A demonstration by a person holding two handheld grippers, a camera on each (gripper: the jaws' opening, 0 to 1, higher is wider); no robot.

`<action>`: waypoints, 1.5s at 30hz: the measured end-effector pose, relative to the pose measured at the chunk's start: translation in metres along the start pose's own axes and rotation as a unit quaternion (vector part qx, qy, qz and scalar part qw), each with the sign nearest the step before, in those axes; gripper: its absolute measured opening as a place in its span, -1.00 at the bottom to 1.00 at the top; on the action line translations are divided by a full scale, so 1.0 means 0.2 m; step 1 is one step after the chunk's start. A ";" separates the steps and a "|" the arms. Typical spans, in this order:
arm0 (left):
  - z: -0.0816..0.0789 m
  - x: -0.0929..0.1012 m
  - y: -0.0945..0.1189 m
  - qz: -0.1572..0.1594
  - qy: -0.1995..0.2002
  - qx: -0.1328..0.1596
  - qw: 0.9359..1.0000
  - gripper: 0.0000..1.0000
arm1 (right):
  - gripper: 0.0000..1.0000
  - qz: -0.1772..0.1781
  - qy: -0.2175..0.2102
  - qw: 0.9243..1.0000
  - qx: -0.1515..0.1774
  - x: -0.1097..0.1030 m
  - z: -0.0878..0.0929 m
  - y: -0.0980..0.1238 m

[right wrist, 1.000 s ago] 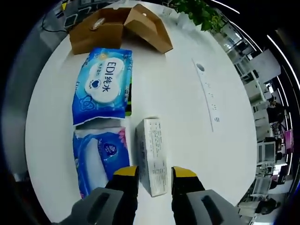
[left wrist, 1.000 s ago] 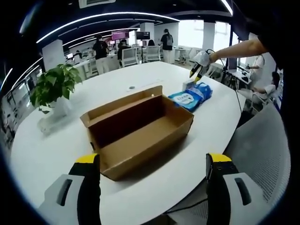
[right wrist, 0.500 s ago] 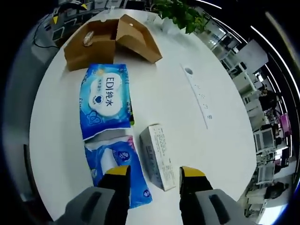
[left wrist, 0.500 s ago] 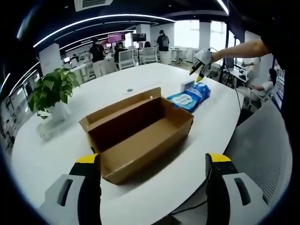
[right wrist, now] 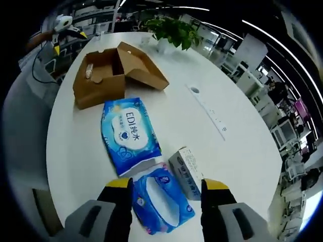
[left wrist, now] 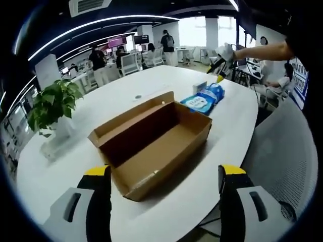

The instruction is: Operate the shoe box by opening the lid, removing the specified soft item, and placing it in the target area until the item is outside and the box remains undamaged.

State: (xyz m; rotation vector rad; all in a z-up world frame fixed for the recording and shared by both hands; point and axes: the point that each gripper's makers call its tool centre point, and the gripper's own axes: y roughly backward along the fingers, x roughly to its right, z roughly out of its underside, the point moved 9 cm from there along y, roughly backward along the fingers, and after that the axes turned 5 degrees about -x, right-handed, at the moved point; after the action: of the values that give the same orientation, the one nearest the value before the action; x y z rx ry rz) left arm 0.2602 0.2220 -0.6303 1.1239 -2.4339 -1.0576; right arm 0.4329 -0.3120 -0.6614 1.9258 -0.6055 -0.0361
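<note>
The brown cardboard shoe box (left wrist: 154, 143) sits open on the smooth white desk (left wrist: 116, 93), its lid folded back. Glossy blue soft packs (right wrist: 130, 133) lie outside it beside a small white carton (right wrist: 185, 171). Both the left gripper (left wrist: 161, 189) and the right gripper (right wrist: 164, 194) are spread and empty; the right has lifted away since a second ago.

Open brown cardboard shoe box (right wrist: 103, 74): small pale item inside in right gripper view, too small to ID. Blue soft tissue pack (right wrist: 162, 200): near end hidden btwn gripper jaws. Blue-white wet-wipes pack (left wrist: 197, 102): print illegible in left gripper view. Far office ppl: blurred.
</note>
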 end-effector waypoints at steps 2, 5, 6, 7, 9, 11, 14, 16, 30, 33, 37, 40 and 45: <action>0.00 -0.02 0.00 -0.001 -0.006 -0.002 1.000 0.78 | 0.14 0.001 -0.008 1.000 0.003 -0.02 0.00 0.02; -0.01 -0.05 0.00 -0.001 -0.018 -0.005 1.000 0.72 | 0.18 0.002 -0.024 1.000 0.012 -0.06 -0.01 0.04; -0.01 -0.06 0.00 -0.001 -0.022 -0.006 1.000 0.70 | 0.20 0.005 -0.033 0.999 0.014 -0.08 -0.01 0.06; -0.01 -0.07 0.00 -0.001 -0.025 -0.007 1.000 0.68 | 0.21 0.006 -0.040 0.999 0.016 -0.09 -0.01 0.06; -0.01 -0.09 0.00 0.000 -0.030 -0.012 0.999 0.64 | 0.24 0.007 -0.047 0.999 0.020 -0.12 -0.02 0.08; -0.01 -0.11 -0.01 0.003 -0.036 -0.015 0.999 0.63 | 0.27 0.009 -0.056 0.998 0.025 -0.15 -0.02 0.10; -0.02 -0.13 -0.01 0.007 -0.040 -0.021 0.999 0.62 | 0.31 0.013 -0.068 0.997 0.034 -0.19 -0.04 0.13; -0.02 -0.14 -0.02 0.013 -0.043 -0.025 0.999 0.58 | 0.35 0.014 -0.079 0.996 0.038 -0.22 -0.05 0.15; -0.08 -0.25 -0.09 0.049 -0.070 -0.062 0.994 0.30 | 0.67 0.027 -0.153 0.983 0.094 -0.44 -0.11 0.27; -0.10 -0.26 -0.11 0.055 -0.082 -0.070 0.993 0.30 | 0.73 0.032 -0.165 0.981 0.098 -0.48 -0.11 0.30; -0.12 -0.26 -0.14 0.069 -0.096 -0.082 0.990 0.27 | 0.81 0.034 -0.182 0.977 0.107 -0.53 -0.11 0.33; -0.12 -0.27 -0.16 0.084 -0.111 -0.097 0.986 0.17 | 0.91 0.035 -0.194 0.974 0.110 -0.58 -0.11 0.35; -0.15 -0.29 -0.22 0.097 -0.138 -0.111 0.979 0.14 | 0.99 0.035 -0.206 0.971 0.117 -0.66 -0.12 0.38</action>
State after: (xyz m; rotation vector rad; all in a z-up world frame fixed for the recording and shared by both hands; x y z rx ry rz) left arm 0.3377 0.2304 -0.6364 0.6929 -2.4843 -1.4576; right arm 0.2949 -0.2573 -0.6174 2.1391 -0.9900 -0.3402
